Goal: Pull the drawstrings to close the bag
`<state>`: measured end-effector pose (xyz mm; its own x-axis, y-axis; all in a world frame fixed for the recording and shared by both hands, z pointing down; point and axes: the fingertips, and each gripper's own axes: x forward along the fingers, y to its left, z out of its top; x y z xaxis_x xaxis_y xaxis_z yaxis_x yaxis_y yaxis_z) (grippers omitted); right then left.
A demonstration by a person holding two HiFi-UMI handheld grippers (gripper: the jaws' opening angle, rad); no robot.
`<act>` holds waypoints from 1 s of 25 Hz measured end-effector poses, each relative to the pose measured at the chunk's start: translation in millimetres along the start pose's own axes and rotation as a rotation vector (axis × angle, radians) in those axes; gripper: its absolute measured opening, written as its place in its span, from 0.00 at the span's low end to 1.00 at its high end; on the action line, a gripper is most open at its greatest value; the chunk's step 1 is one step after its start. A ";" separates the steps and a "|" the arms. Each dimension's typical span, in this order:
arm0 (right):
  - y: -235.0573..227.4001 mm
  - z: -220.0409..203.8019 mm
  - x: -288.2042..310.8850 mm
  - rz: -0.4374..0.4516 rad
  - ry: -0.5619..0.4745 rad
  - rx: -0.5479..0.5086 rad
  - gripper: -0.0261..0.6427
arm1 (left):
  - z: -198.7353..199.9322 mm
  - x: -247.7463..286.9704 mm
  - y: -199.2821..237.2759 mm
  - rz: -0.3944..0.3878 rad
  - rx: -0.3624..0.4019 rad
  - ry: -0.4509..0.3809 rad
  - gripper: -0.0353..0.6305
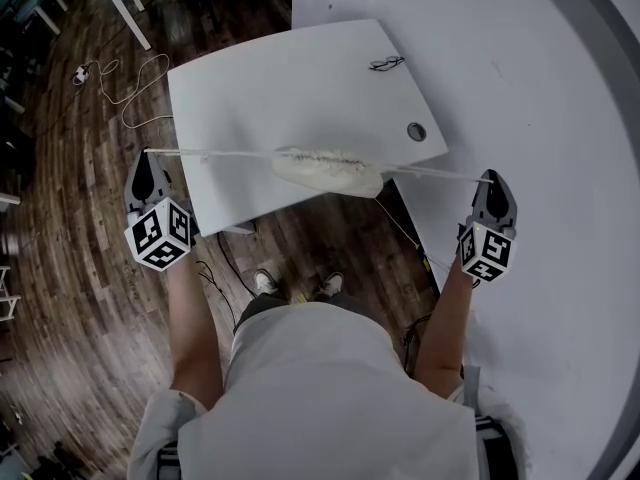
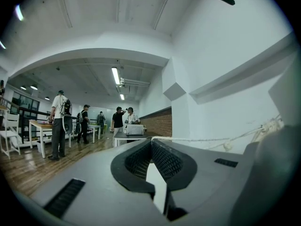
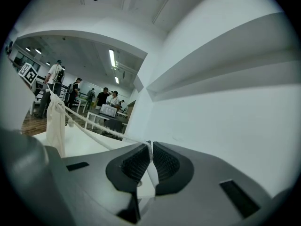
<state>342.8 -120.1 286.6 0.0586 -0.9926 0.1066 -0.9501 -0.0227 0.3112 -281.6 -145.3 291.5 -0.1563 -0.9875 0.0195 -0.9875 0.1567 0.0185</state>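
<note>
White cloth bag (image 1: 328,171) strung above the near edge of the bench (image 1: 260,78), left gripper (image 1: 148,158) pinched on one taut drawstring (image 1: 215,153), right gripper (image 1: 491,180) pinched on the other, well apart.

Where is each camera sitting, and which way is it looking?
Head view: on the person's head, looking steeply down at the white table, the bag and both taut drawstrings; arms, torso and shoes show.
Left gripper view: rides the left tongs, looking along jaws shut on a drawstring, toward people in a room.
Right gripper view: rides the right tongs, jaws shut on the other drawstring; bag at left.
Shared: all three show the drawstrings.
</note>
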 end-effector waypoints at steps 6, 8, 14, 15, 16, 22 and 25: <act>-3.0 -1.5 -2.5 -0.004 -0.003 0.014 0.11 | 8.9 -1.9 -1.9 -0.014 -0.002 -0.031 0.08; -6.0 -2.3 -5.7 -0.007 -0.001 0.019 0.11 | 11.4 -2.0 -4.0 -0.018 -0.013 -0.035 0.08; -11.6 1.2 -12.8 -0.022 -0.001 0.017 0.11 | 15.4 -2.7 -4.0 -0.028 -0.032 -0.032 0.08; -12.5 1.3 -13.4 -0.024 -0.001 0.017 0.11 | 16.1 -2.9 -4.5 -0.029 -0.027 -0.033 0.08; -13.1 0.9 -13.8 -0.026 0.001 0.017 0.11 | 15.9 -3.0 -4.8 -0.030 -0.026 -0.032 0.08; -12.6 -2.3 -9.9 -0.026 0.005 0.031 0.11 | 12.6 0.5 -3.5 -0.032 -0.047 -0.020 0.08; -12.3 -4.5 -6.8 -0.025 0.001 0.041 0.11 | 11.2 1.2 -3.1 -0.032 -0.049 -0.019 0.08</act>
<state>355.5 -112.5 286.3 0.0830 -0.9915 0.0999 -0.9600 -0.0526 0.2752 -278.9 -147.2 280.3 -0.1251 -0.9921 -0.0010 -0.9899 0.1248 0.0675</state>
